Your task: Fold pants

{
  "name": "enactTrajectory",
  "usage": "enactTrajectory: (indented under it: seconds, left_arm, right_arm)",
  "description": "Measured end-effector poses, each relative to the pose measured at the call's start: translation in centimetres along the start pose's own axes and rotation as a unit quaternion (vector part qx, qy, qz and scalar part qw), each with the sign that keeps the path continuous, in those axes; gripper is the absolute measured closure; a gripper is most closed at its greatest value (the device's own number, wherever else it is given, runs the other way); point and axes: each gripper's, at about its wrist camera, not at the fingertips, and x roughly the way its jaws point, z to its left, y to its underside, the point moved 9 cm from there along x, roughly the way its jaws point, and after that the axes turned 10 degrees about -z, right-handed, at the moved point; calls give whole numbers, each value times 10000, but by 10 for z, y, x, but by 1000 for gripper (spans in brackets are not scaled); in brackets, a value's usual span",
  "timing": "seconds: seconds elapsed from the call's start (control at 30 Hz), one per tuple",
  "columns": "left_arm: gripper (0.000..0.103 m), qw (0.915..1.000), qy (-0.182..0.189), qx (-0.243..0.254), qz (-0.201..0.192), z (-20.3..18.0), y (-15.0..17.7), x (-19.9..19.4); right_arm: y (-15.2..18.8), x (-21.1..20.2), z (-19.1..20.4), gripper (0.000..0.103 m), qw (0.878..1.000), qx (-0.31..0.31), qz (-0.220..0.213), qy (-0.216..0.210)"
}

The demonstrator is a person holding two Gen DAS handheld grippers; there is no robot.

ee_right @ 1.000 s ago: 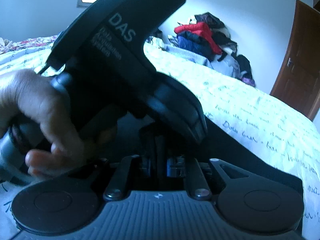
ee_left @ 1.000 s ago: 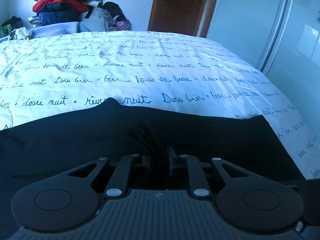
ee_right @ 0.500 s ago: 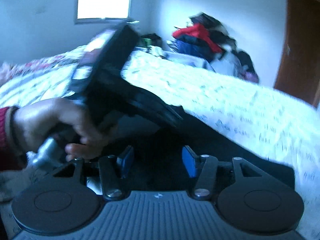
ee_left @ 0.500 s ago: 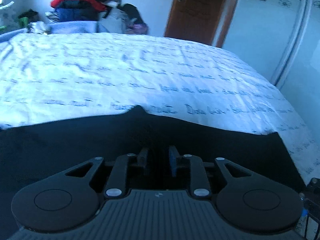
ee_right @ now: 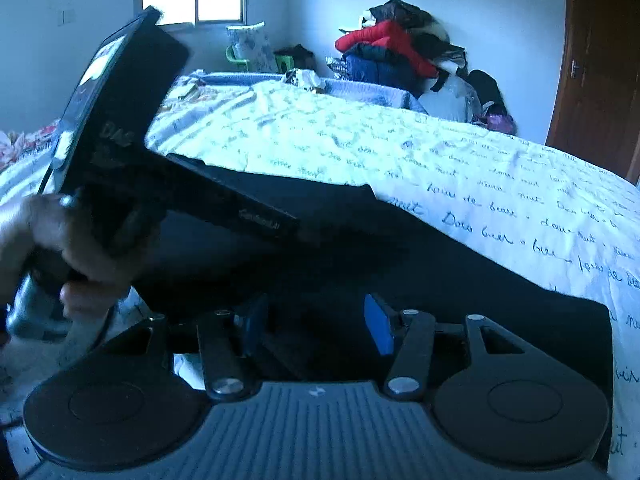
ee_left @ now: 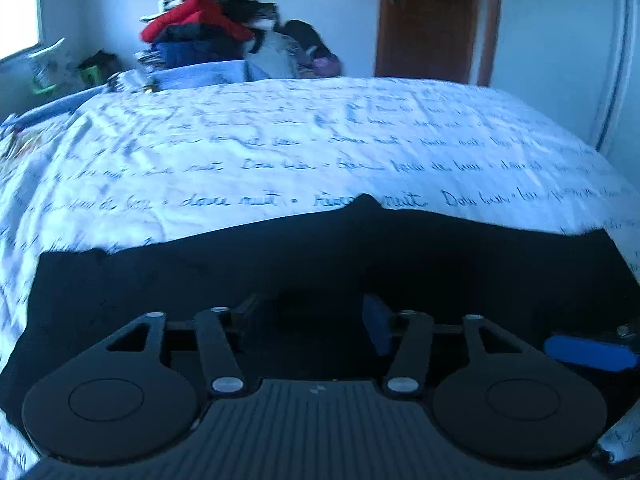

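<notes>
Lying flat on the bed (ee_left: pixel 280 152), the black pants (ee_left: pixel 320 256) spread directly beneath and ahead of both claws, their far edge running across the script-printed bedsheet (ee_right: pixel 500 184). In the left wrist view the left claw (ee_left: pixel 310 322) hovers just over the dark cloth with its jaws opening; its 2 fingers stand apart and nothing is pinched between them. In the right wrist view the right claw (ee_right: pixel 316 320) also has its fingers apart above the pants, gripping nothing, the blue pad on its right finger clear of the fabric. To the left of the right claw, a hand (ee_right: pixel 56 248) holds the other device's handle. Beyond both claws, past the far side of the bed, sits a pile of clothes (ee_left: pixel 208 36) and a brown door (ee_left: pixel 432 20).
</notes>
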Motion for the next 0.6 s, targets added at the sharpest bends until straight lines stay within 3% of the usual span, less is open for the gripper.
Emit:
enactTrajectory:
  seconds: [0.1, 0.27, 0.4, 0.6]
  left_arm:
    - [37, 9998, -197, -66, -56, 10, -2, -5]
    - [26, 9979, -644, -45, -86, 32, 1, -11]
    - [19, 9961, -876, -61, -37, 49, 7, -16]
    - [15, 9931, -1126, -318, -25, 78, 11, -28]
  right_arm:
    - [9, 16, -2, 50, 9994, -161, 290, 86]
    - [0, 18, 1, 50, 9998, -135, 115, 77]
    - [7, 30, 2, 50, 9985, -363, 356, 189]
    - [-22, 20, 28, 50, 9977, -669, -15, 68]
